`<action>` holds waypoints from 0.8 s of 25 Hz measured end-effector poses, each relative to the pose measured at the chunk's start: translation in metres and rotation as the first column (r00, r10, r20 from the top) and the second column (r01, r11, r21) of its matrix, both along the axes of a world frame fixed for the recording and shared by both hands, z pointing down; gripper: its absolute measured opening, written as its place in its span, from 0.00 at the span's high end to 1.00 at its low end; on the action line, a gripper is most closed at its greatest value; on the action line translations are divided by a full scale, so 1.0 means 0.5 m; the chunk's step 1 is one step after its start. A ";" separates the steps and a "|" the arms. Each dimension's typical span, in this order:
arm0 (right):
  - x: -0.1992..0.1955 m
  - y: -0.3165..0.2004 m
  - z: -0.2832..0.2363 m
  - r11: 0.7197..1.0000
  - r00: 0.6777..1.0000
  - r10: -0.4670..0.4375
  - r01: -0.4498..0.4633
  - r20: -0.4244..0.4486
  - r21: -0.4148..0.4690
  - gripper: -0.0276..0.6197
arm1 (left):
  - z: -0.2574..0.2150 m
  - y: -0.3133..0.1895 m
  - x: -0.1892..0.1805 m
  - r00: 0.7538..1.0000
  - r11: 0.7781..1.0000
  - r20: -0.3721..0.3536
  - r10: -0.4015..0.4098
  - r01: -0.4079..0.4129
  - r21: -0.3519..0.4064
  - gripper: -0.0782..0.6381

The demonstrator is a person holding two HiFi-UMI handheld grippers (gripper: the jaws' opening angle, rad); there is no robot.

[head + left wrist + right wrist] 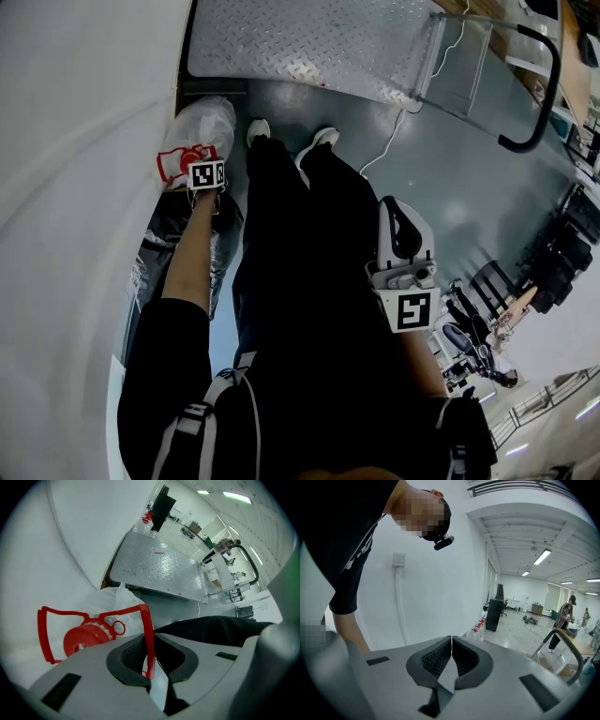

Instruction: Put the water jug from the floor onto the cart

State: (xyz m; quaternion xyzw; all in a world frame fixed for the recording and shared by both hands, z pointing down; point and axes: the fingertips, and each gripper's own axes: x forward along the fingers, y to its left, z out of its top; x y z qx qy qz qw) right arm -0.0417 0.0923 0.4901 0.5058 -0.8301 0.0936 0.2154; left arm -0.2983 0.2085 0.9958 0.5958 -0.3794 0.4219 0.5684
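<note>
Jaws of the left gripper (151,666) pinch the red handle (149,630) of the water jug (208,122), which stands on the floor (450,187) at the head view's upper left, just below the cart (309,42). The right gripper (451,660) is pressed together on nothing.

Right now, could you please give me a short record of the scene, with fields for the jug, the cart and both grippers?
jug: clear plastic water jug with red cap, on the grey floor beside the white wall
left gripper: fingers closed on the jug's red plastic carry handle
right gripper: fingers together, nothing between them, away from the jug
cart: diamond-plate metal platform cart, beyond the person's feet
stage: jug not yet on the cart
</note>
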 end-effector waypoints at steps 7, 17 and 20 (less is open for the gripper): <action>-0.015 0.025 -0.093 0.999 0.998 0.037 -0.037 0.059 -0.005 0.93 | -0.101 0.037 -0.100 0.996 0.998 0.069 -0.053 0.056 -0.035 0.81; 0.023 0.026 -0.201 0.984 0.987 0.104 -0.120 0.126 0.129 0.93 | -0.314 -0.027 -0.030 0.983 0.986 -0.110 -0.149 0.157 0.064 0.81; 0.040 0.022 -0.224 0.976 0.984 0.125 -0.145 0.130 0.162 0.93 | -0.381 -0.047 0.039 0.975 0.991 -0.204 -0.087 0.106 0.081 0.81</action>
